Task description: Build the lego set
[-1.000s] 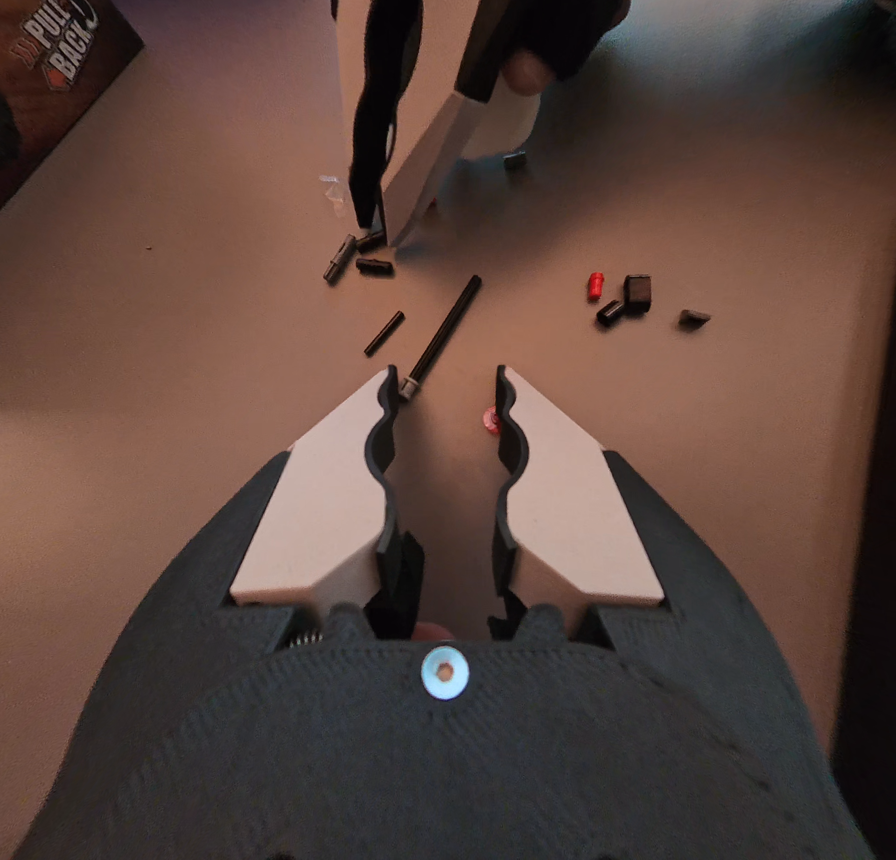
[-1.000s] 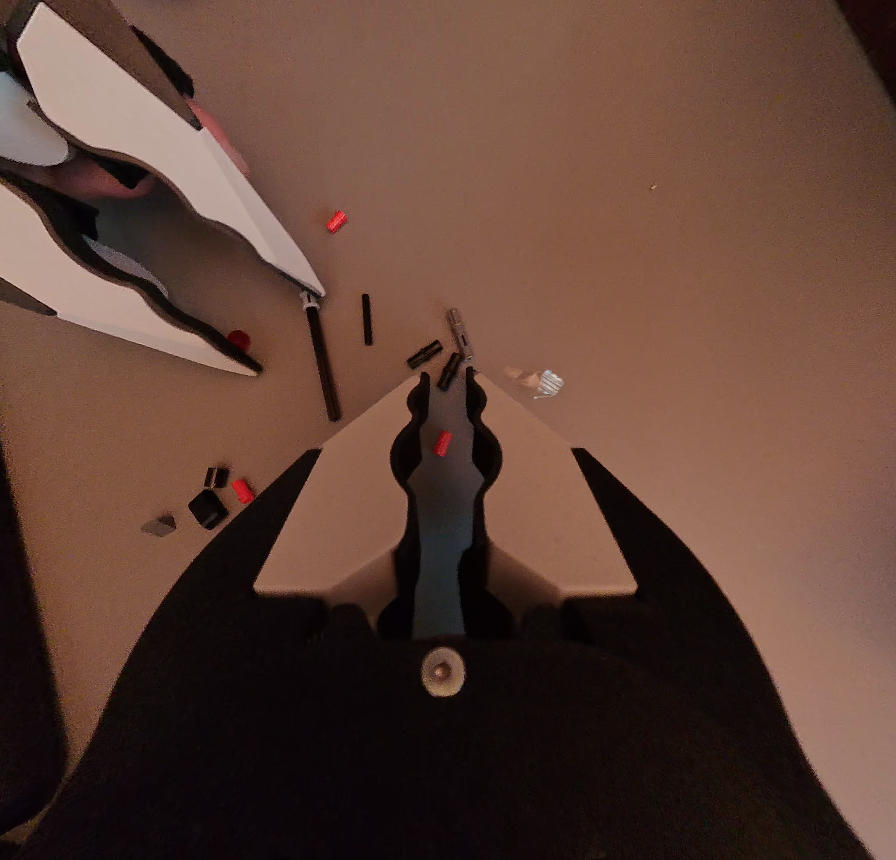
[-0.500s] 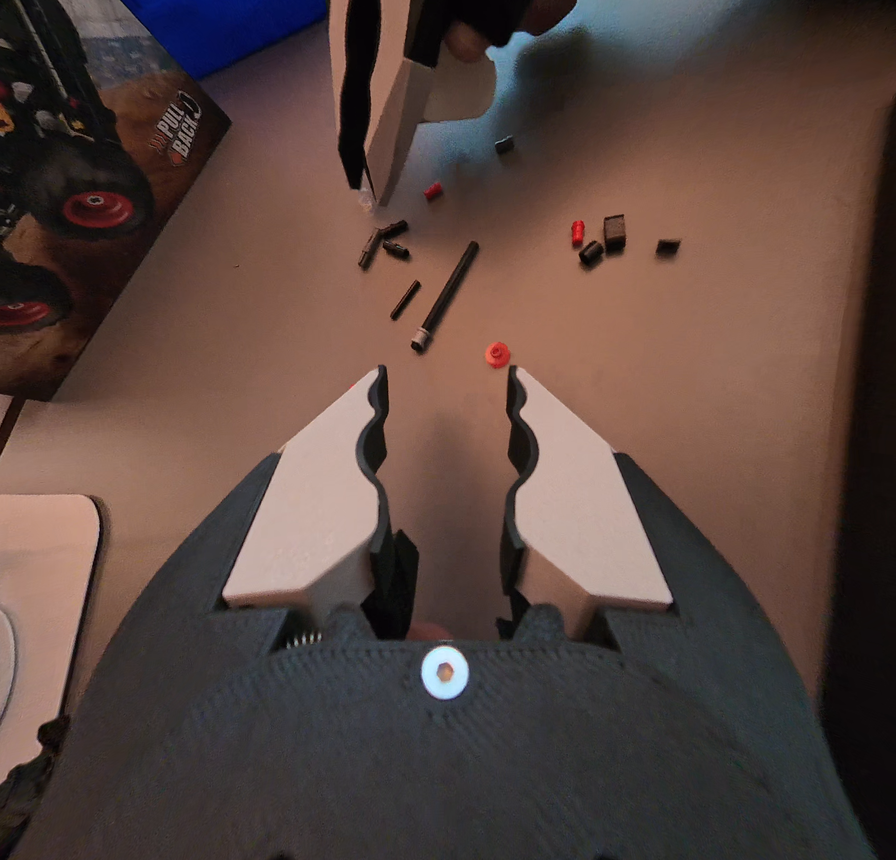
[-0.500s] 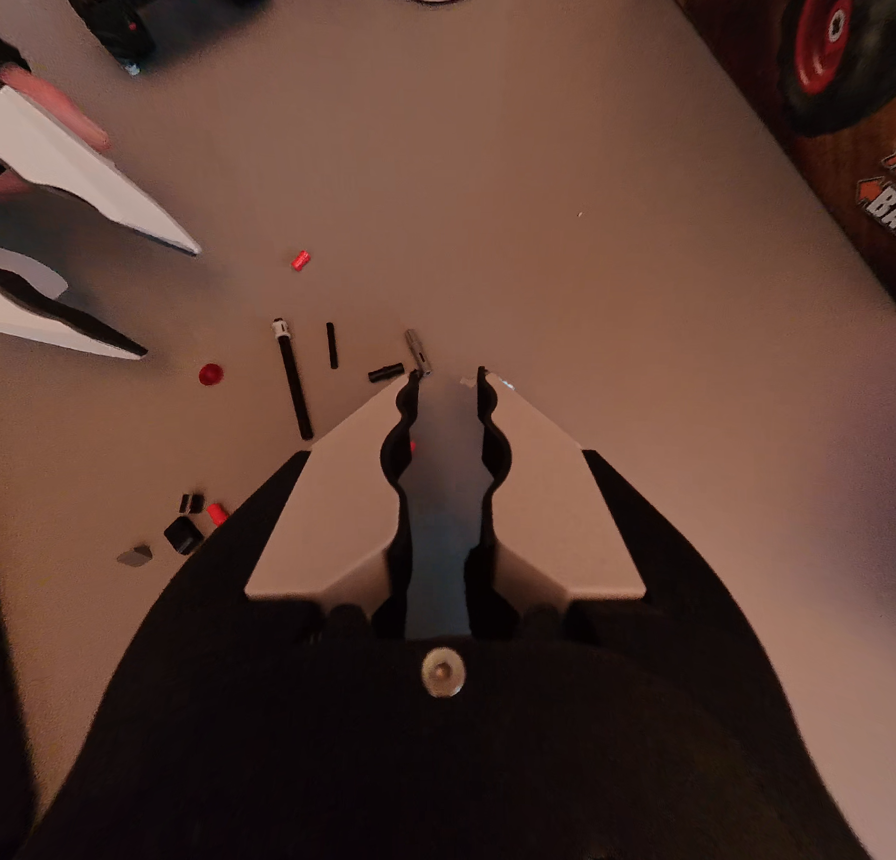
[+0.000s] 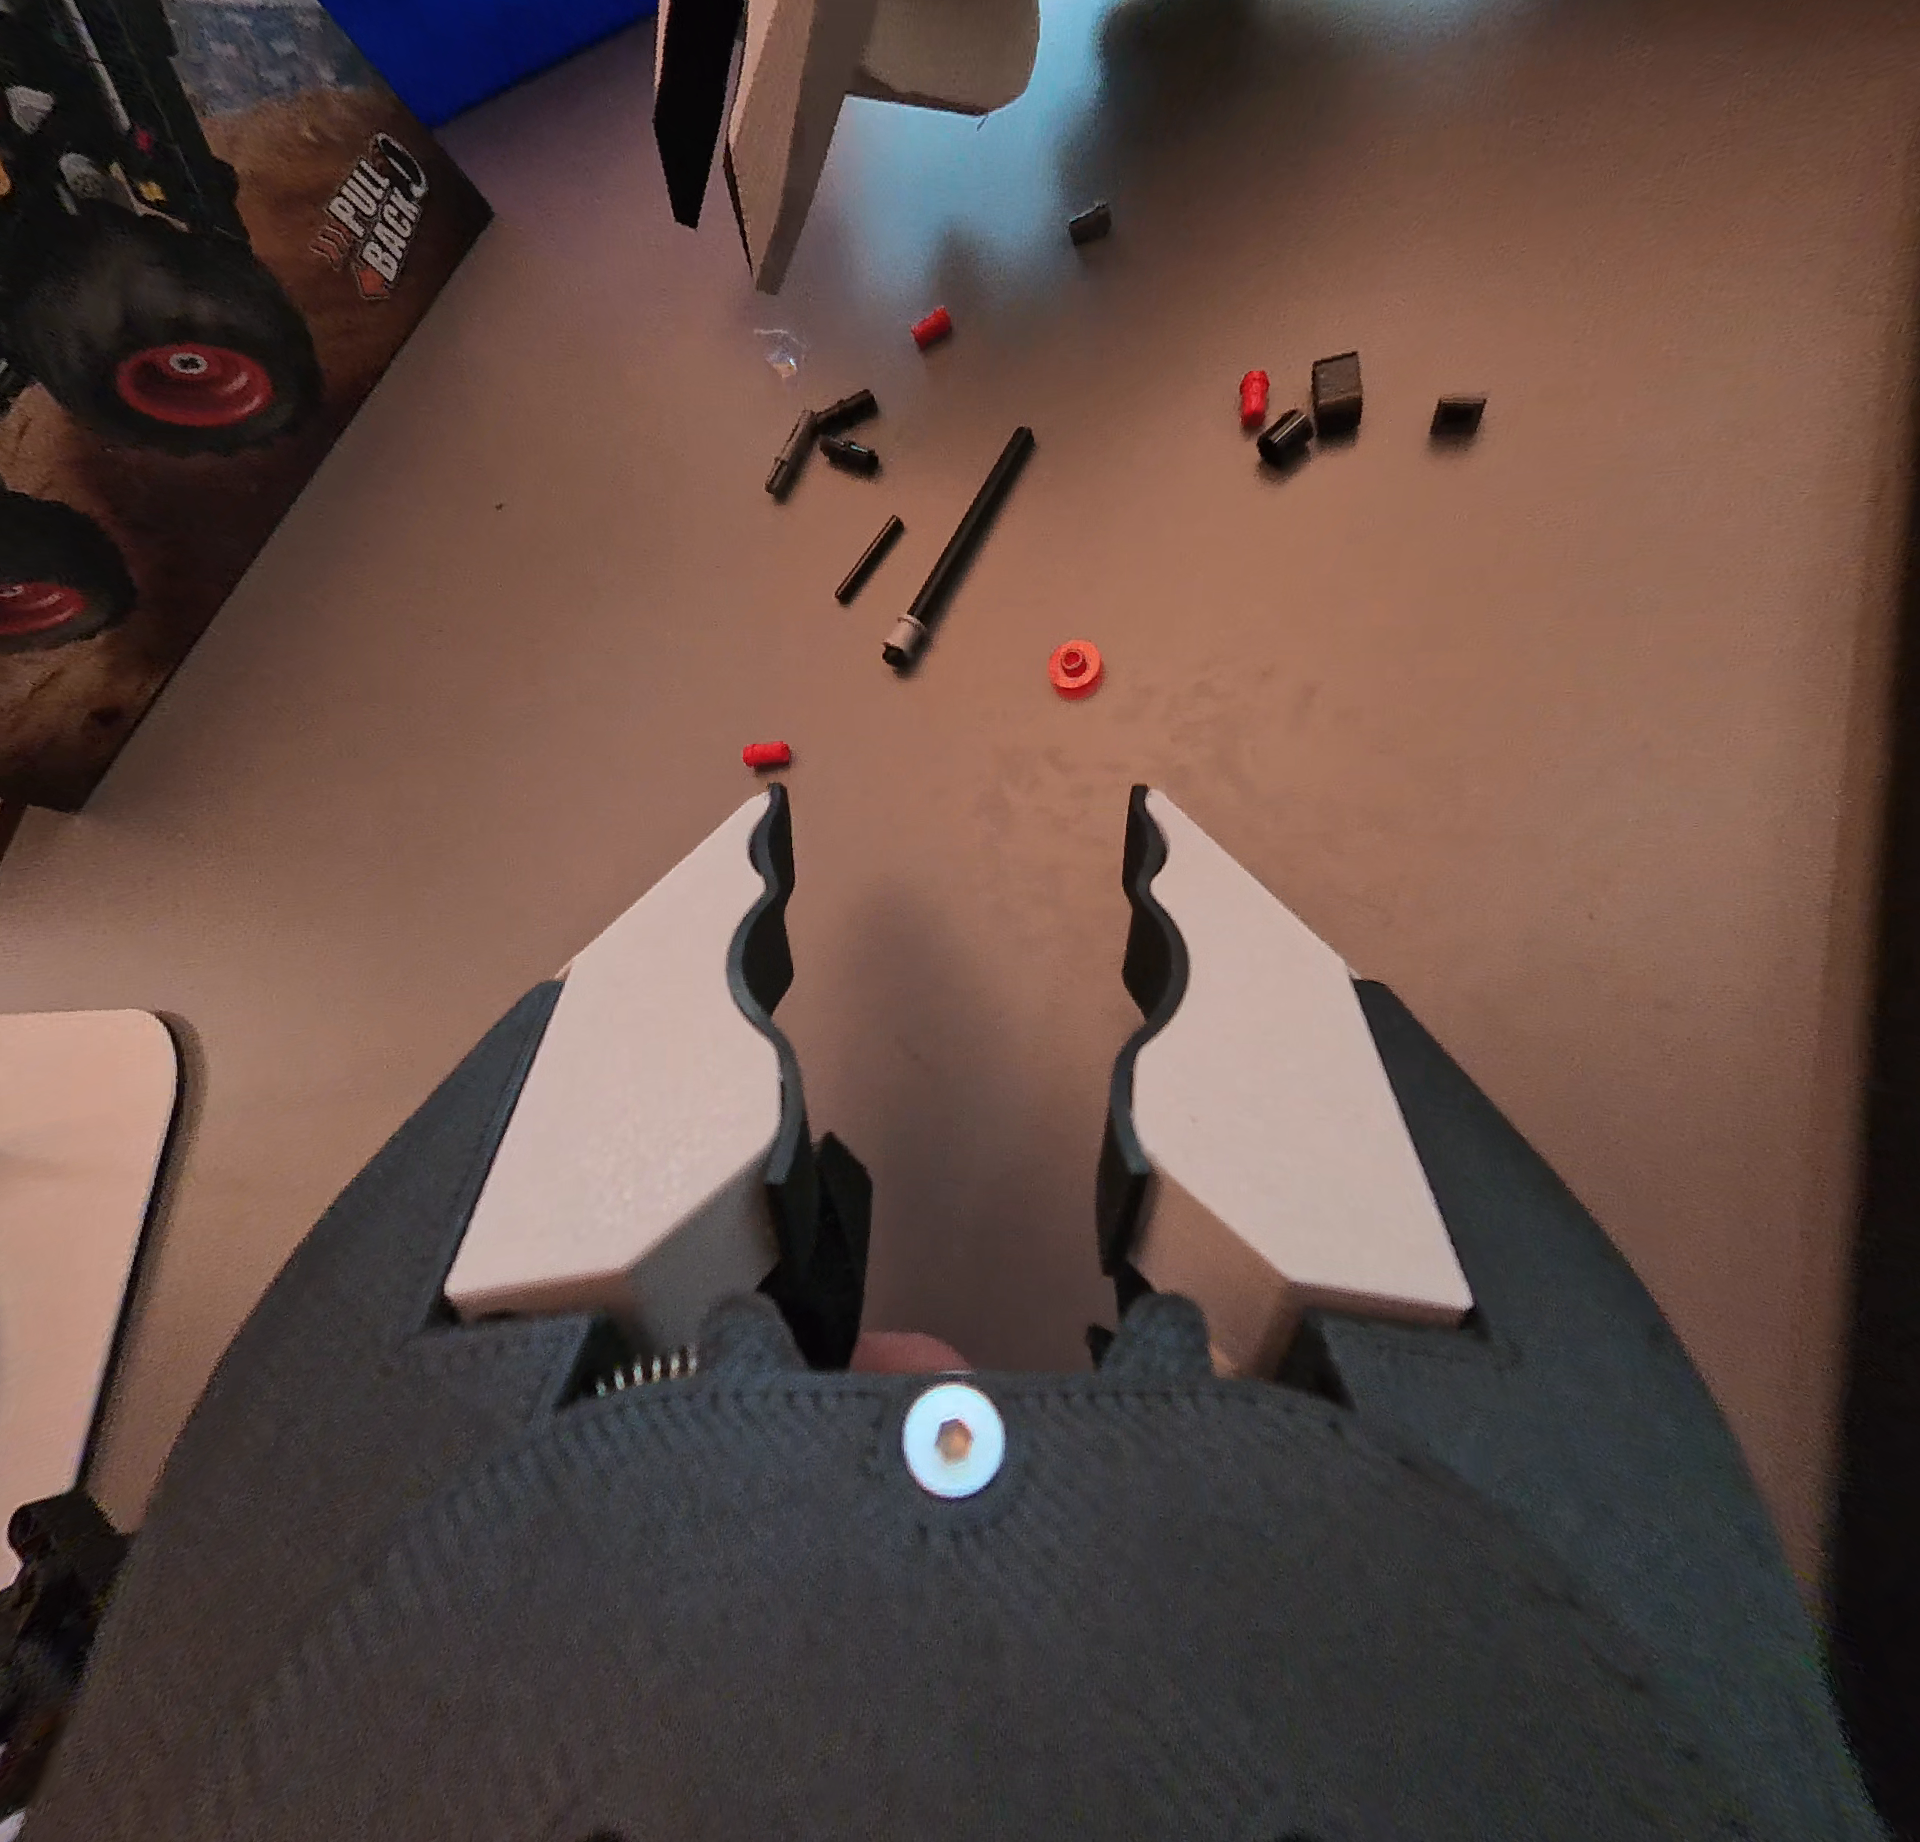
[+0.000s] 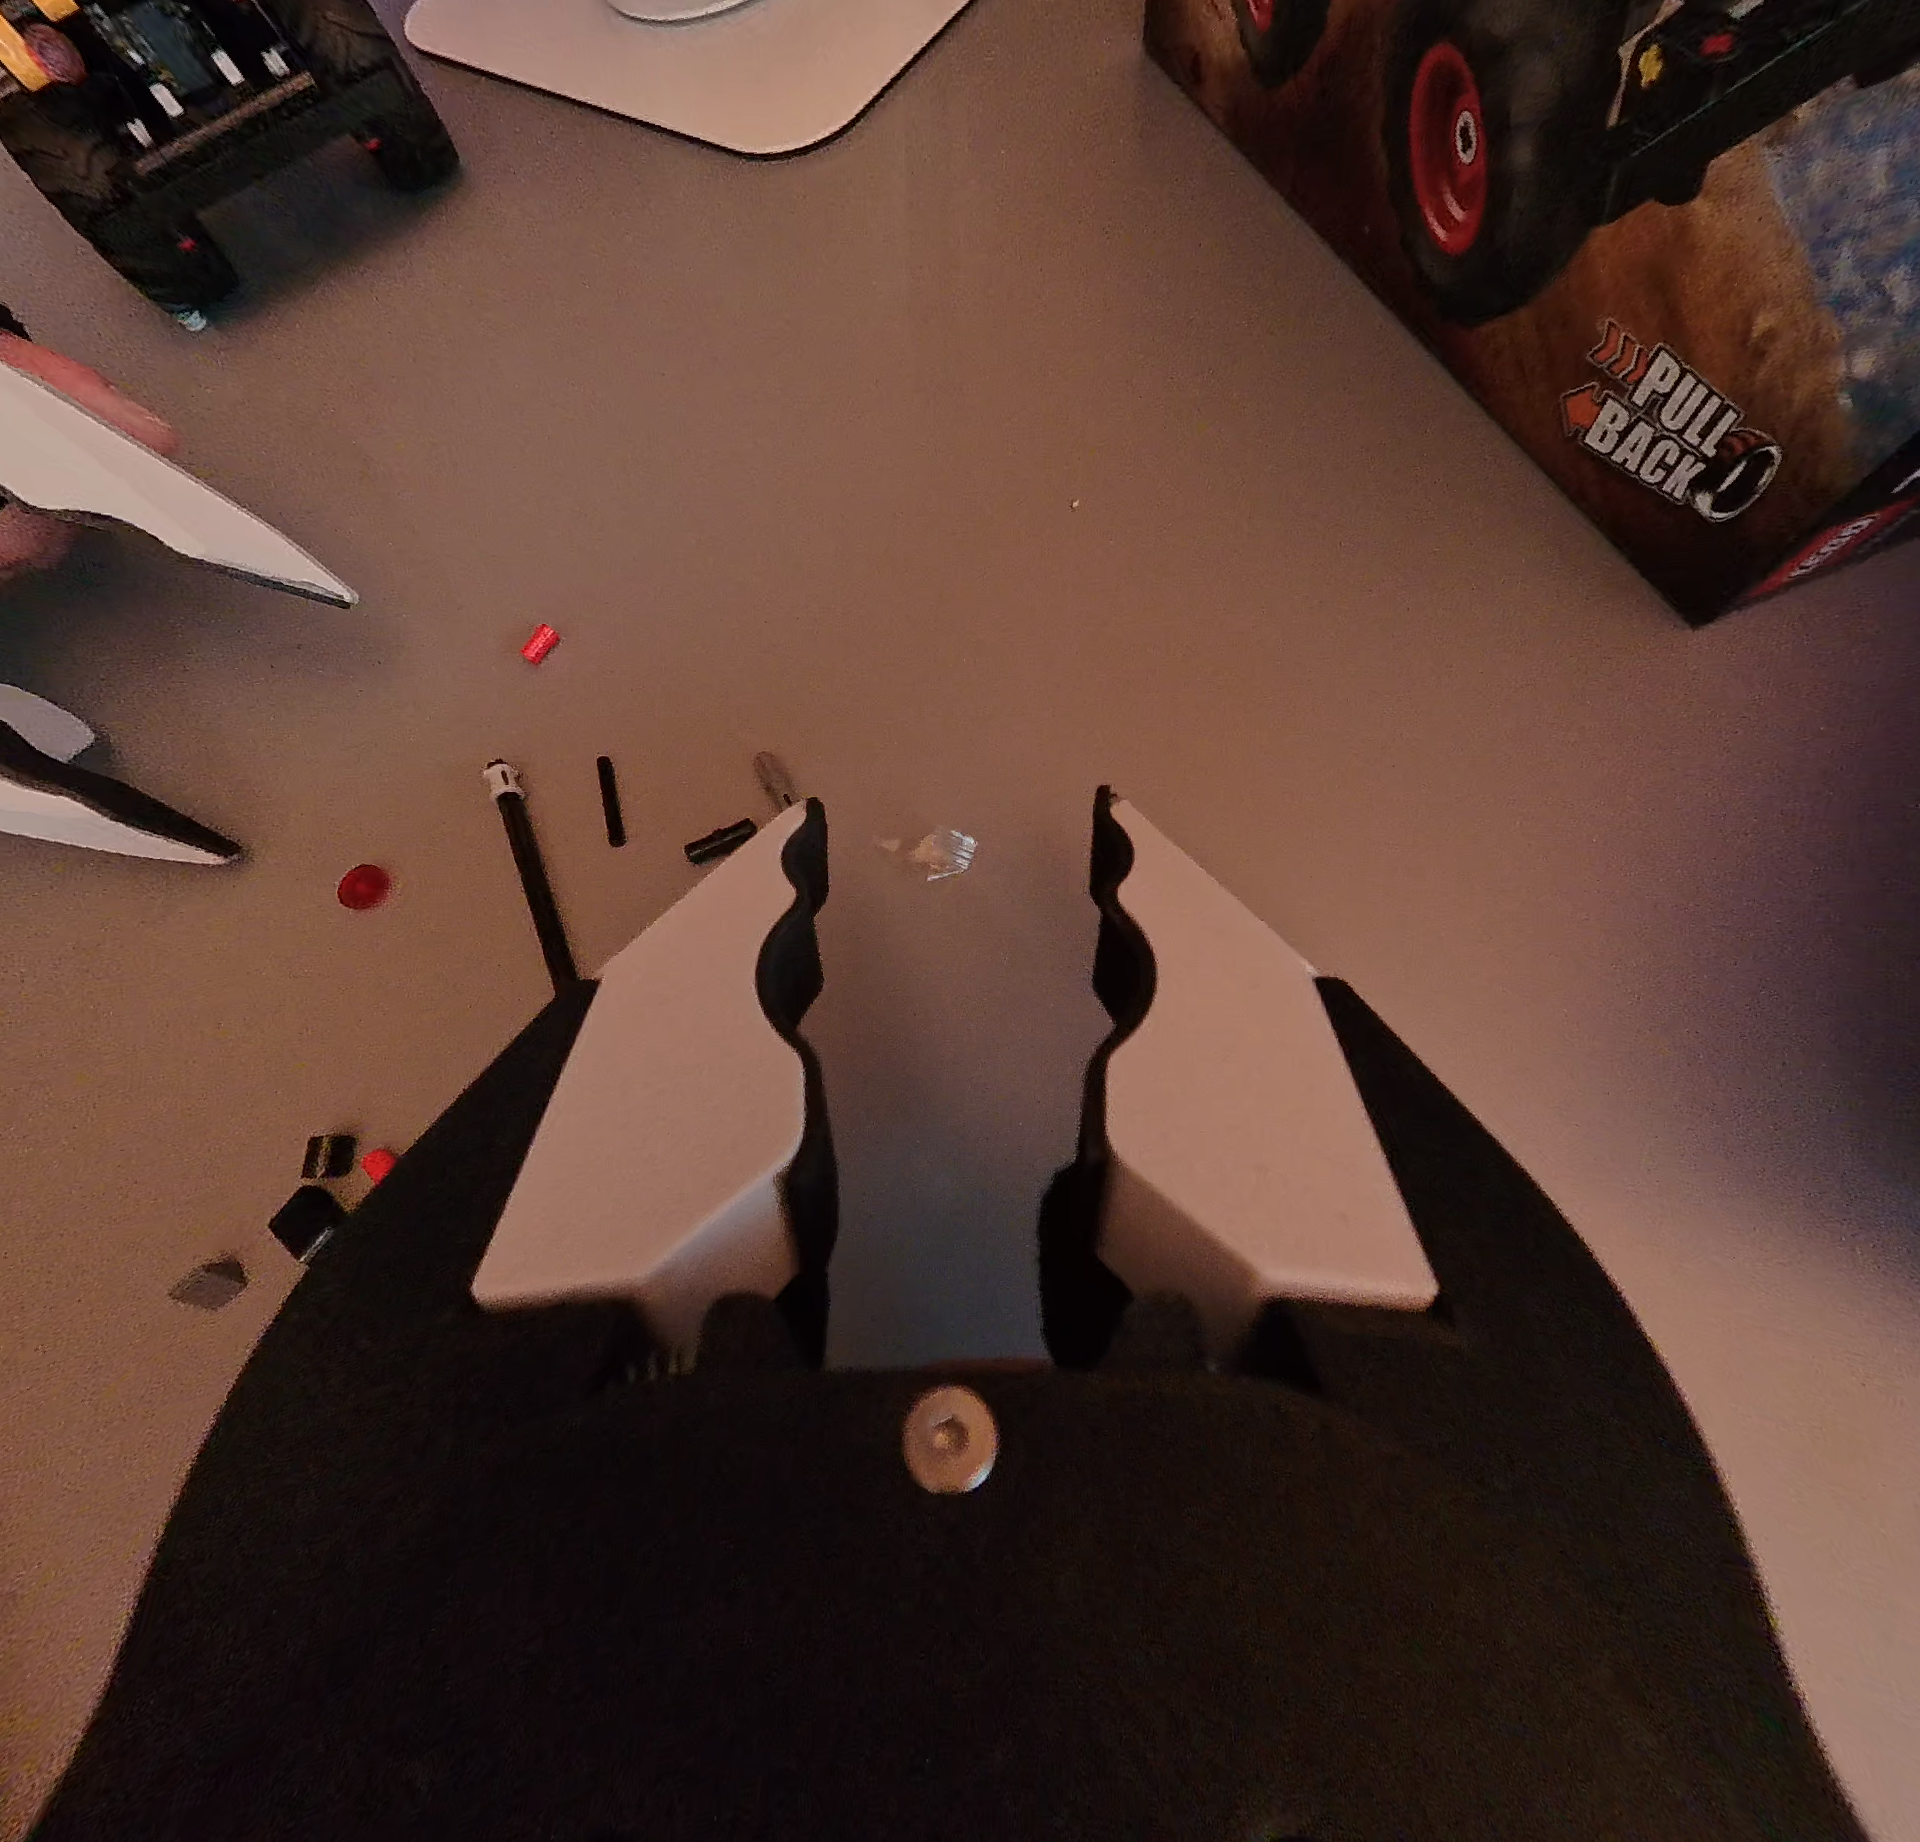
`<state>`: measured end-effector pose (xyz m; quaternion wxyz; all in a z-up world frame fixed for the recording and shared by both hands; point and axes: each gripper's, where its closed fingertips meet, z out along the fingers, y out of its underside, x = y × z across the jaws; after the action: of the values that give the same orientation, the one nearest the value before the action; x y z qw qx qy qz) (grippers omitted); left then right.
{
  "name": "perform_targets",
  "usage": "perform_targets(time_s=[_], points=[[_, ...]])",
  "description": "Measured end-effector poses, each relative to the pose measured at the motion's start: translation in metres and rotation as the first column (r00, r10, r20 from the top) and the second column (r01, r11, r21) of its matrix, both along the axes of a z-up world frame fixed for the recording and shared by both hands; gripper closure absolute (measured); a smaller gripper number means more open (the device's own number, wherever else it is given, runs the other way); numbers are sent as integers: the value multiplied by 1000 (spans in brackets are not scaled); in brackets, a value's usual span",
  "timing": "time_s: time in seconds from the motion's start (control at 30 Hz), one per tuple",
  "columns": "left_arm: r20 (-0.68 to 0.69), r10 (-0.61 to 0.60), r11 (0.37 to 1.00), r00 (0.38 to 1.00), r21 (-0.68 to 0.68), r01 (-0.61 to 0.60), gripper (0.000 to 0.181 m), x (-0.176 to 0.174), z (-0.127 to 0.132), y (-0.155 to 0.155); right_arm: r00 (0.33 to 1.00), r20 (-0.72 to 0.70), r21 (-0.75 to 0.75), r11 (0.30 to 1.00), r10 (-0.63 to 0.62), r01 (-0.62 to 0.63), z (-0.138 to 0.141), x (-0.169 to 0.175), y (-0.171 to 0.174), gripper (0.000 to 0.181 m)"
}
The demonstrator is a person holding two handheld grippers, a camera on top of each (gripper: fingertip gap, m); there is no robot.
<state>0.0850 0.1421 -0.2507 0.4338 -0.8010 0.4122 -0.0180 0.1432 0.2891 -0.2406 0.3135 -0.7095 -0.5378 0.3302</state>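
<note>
Right gripper [image 6: 956, 805] jaws apart, empty, above the table [image 6: 1039, 442]; clear piece [image 6: 940, 850] between its tips; long black axle [image 6: 532, 873] at nine o'clock; box [image 6: 1621, 234] at two o'clock.

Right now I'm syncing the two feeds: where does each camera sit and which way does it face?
Left wrist view: on the left gripper, looking down its open fingers at loose parts; the right gripper faces it.
Right wrist view: on the right gripper, fingers open, facing back.
Shared: long black axle, red round piece.
</note>
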Motion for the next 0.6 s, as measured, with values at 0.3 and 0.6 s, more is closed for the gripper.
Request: perform_targets(time_s=[0.3,0.6], points=[[1,-3,1000,1000,-7,3,119,3,-4,1,1000,2,5,1000,-13,13,-1,1,3,126],[8,-4,1000,1000,-6,4,119,5,-4,1,1000,-3,17,1000,-23,24,1,2,6,124]])
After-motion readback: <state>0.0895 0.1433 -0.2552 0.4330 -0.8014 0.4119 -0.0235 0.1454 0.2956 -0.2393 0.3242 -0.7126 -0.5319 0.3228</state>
